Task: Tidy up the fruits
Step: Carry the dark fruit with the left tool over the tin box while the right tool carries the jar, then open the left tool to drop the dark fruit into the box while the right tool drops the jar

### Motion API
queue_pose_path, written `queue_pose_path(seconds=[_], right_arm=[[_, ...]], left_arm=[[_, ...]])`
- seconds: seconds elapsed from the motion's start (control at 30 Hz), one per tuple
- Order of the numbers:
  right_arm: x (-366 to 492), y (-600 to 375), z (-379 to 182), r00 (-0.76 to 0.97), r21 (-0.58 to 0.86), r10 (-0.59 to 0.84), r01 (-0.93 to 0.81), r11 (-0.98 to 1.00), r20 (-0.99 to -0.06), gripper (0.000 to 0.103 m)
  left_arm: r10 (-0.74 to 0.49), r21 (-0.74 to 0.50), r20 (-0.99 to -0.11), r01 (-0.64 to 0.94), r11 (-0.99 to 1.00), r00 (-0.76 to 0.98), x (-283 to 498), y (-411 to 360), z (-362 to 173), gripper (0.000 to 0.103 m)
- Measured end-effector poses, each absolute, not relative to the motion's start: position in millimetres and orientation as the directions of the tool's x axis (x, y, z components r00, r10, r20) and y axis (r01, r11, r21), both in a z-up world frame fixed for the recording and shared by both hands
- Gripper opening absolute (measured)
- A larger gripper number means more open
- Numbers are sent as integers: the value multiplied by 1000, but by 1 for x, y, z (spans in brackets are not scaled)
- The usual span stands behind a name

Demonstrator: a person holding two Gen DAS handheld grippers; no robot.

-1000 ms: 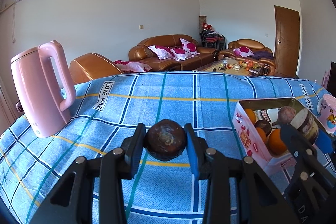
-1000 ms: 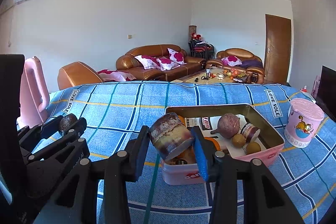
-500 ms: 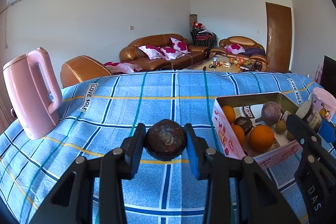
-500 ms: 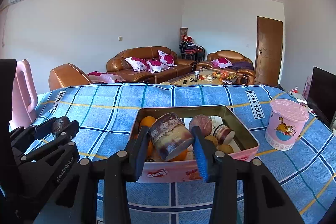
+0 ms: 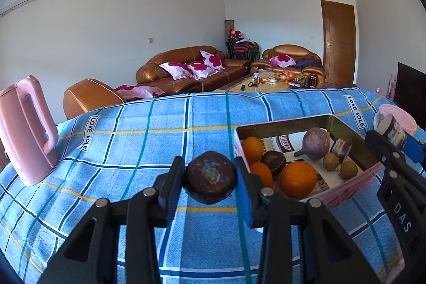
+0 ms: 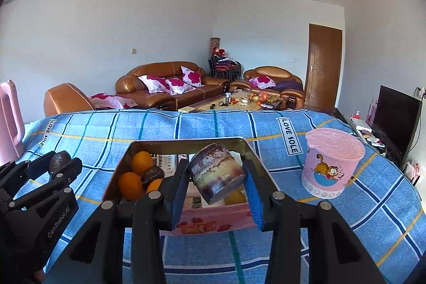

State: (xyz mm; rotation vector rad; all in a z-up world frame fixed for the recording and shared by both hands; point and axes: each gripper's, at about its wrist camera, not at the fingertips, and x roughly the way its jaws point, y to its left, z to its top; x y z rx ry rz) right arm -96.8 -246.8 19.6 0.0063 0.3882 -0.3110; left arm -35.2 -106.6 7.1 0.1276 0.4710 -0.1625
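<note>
My left gripper [image 5: 210, 172] is shut on a dark brown round fruit [image 5: 210, 182], held above the blue checked cloth just left of the pink tin box [image 5: 282, 122]. In the box lie oranges [image 5: 298, 178], another dark fruit [image 5: 273, 161], a purple bulb-shaped fruit [image 5: 315, 143], two small brown fruits and a cut purple chunk. My right gripper [image 6: 215, 173] is shut on a stubby purple-brown cut chunk [image 6: 217, 177], tilted, over the near part of the box [image 6: 186, 143]. The left gripper [image 6: 60, 163] with its fruit shows at lower left of the right wrist view.
A pink kettle [image 5: 26, 129] stands at the table's left side. A pink lidded cup with a cartoon cat [image 6: 331, 164] stands right of the box. The blue cloth [image 5: 159, 124] covers the table. Sofas and a low table lie beyond the far edge, a TV at right.
Both grippers have moved rightward across the table with their loads. The box now sits under the right gripper and nearer the left one. Both grips are unchanged.
</note>
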Motion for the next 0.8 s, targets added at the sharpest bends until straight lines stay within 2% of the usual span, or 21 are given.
queue_pose_path(seconds=[0.8], right_arm=[[-88, -288, 21, 840, -77, -407, 408, 910, -360, 43]], left_arm=[[-247, 38, -477, 300, 953, 844, -13, -174, 9, 39]])
